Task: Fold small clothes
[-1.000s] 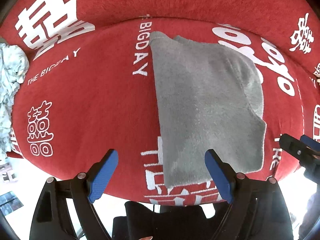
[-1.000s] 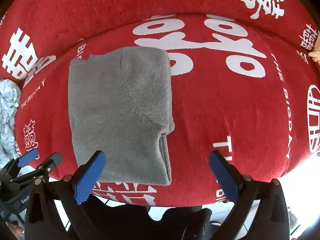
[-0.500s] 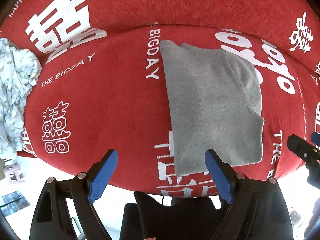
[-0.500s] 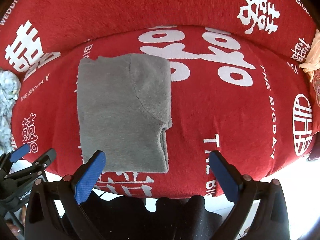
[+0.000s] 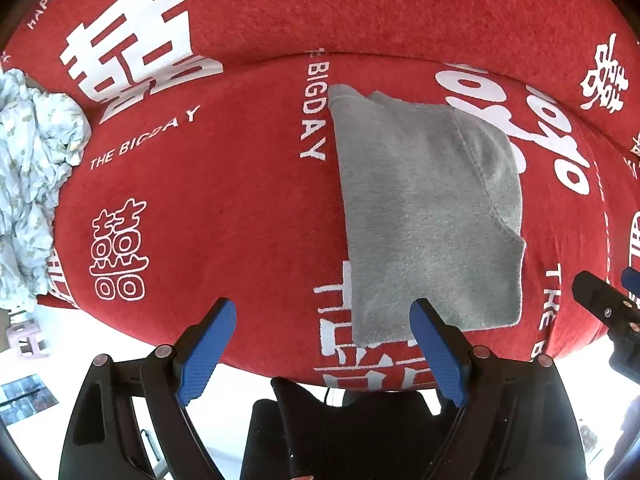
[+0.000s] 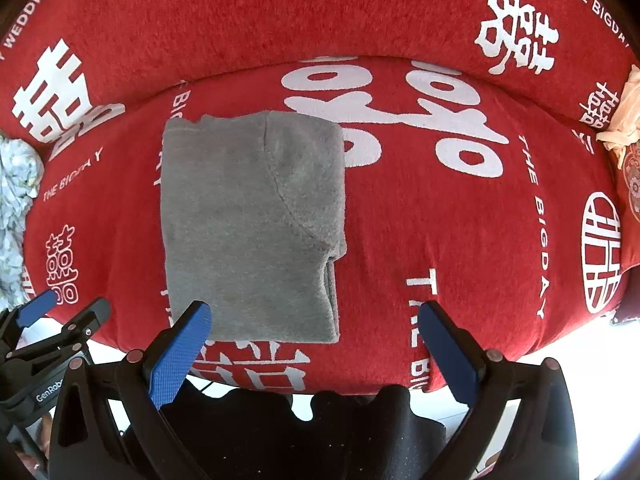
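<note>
A grey fleece garment (image 5: 424,216) lies folded in a neat rectangle on the red sofa seat (image 5: 220,208); it also shows in the right wrist view (image 6: 252,224). My left gripper (image 5: 324,312) is open and empty, held back above the seat's front edge, its right finger over the garment's near left corner. My right gripper (image 6: 316,316) is open and empty, its left finger over the garment's near edge. Neither touches the cloth. The right gripper also shows at the right edge of the left wrist view (image 5: 608,312), and the left gripper at the left of the right wrist view (image 6: 52,320).
A crumpled pale patterned cloth (image 5: 32,184) lies at the sofa's left end. A peach cloth (image 6: 624,116) lies on a red cushion at the right end. The sofa backrest (image 6: 280,20) rises behind. Bright floor shows below the seat's front edge.
Both grippers have drawn back and up from the sofa, so the garment looks smaller and farther. The garment has not moved.
</note>
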Available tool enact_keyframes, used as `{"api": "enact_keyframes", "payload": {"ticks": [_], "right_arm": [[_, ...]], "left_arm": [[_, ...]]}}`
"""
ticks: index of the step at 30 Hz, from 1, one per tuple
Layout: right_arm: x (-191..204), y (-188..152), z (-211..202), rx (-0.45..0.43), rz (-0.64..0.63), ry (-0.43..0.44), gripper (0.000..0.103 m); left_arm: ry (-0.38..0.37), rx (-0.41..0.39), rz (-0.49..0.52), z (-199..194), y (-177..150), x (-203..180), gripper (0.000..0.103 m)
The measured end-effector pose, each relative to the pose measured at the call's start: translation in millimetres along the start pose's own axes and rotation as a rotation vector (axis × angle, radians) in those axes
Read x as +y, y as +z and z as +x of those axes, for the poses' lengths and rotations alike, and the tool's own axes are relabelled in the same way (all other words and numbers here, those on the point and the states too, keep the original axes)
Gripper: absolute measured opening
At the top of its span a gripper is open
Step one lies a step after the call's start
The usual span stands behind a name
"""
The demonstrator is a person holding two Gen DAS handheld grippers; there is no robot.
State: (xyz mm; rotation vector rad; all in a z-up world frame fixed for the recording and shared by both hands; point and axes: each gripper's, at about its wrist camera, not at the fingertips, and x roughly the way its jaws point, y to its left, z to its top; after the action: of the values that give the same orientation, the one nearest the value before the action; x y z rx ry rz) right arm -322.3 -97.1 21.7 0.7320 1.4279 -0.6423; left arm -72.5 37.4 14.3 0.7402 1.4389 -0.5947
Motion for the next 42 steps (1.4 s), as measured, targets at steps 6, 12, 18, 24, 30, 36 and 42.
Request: {"api": "enact_keyframes", "payload": {"ticks": [6,12,18,24,30,36,42], "right_arm": [[0,1,-1,0.006,0.0,0.007,0.103],[0,0,-2,0.005,-0.001,0.006,0.103],[1,0,-2,0.002,-0.002,0.003,0.103],[2,3,-4,-0.002,-0.01,0.005,0.103],[2,5,-6,-0.007,-0.012,0.005,0.103],[1,7,-6,-0.007,-0.014,0.004,0.103],[4,7,-7,-0.006,-0.02,0.002,0.103]], "left_arm": [[0.007,-0.006,-0.019,-4,-3,-1,0.089],[0.008,-0.005,-0.022,-4,-2,-1,0.089],[0.014,-0.006,-0.028,-5,-2,-1,0.089],[0.03,-0.012,-0.037,-9,-2,-2,0.089],[0.034,-0.015,-0.049,-10,-2,-5,0.089],[0.049,-0.017,-0.053,-10,-4,-8,0.089],[0.055,-0.024,-0.061,-11,-4,-8,0.089]]}}
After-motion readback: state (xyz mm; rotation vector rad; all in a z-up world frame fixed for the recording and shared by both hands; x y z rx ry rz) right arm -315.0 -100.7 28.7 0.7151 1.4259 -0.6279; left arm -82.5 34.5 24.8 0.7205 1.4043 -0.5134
